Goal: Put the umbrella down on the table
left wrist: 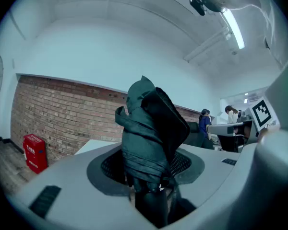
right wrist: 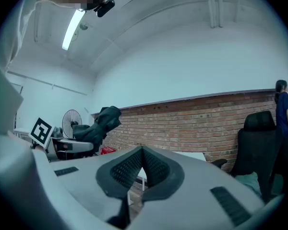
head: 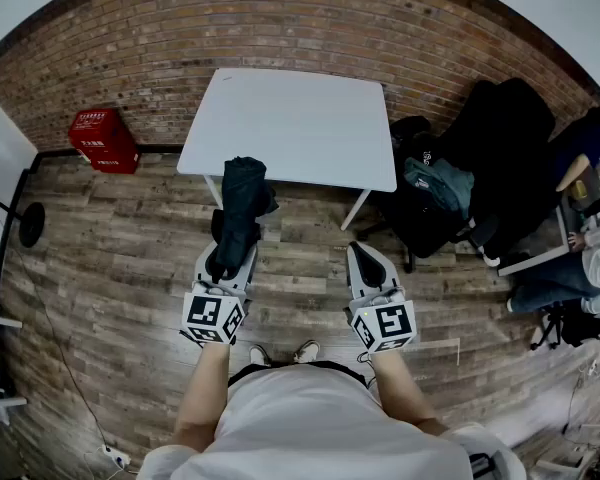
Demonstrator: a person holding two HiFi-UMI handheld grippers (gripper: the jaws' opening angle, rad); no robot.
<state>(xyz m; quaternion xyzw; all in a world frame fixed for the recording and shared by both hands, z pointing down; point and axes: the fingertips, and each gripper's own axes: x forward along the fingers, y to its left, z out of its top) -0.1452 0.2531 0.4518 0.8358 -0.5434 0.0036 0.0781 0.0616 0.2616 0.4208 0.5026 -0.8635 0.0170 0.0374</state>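
A folded dark umbrella [head: 240, 208] stands upright in my left gripper [head: 228, 253], whose jaws are shut on its lower end just short of the white table [head: 300, 118]. In the left gripper view the umbrella [left wrist: 146, 133] fills the space between the jaws, with its handle low between the pads. My right gripper [head: 361, 252] is level beside it on the right, shut and holding nothing; its tips meet in the right gripper view [right wrist: 141, 150]. That view also shows the umbrella [right wrist: 103, 121] off to the left. Both grippers hover over the wooden floor in front of the table's near edge.
A red crate [head: 104, 140] sits by the brick wall left of the table. Black office chairs and bags [head: 460, 183] crowd the table's right side, with a seated person [head: 570, 268] beyond them. A fan's base [head: 28, 224] is at far left.
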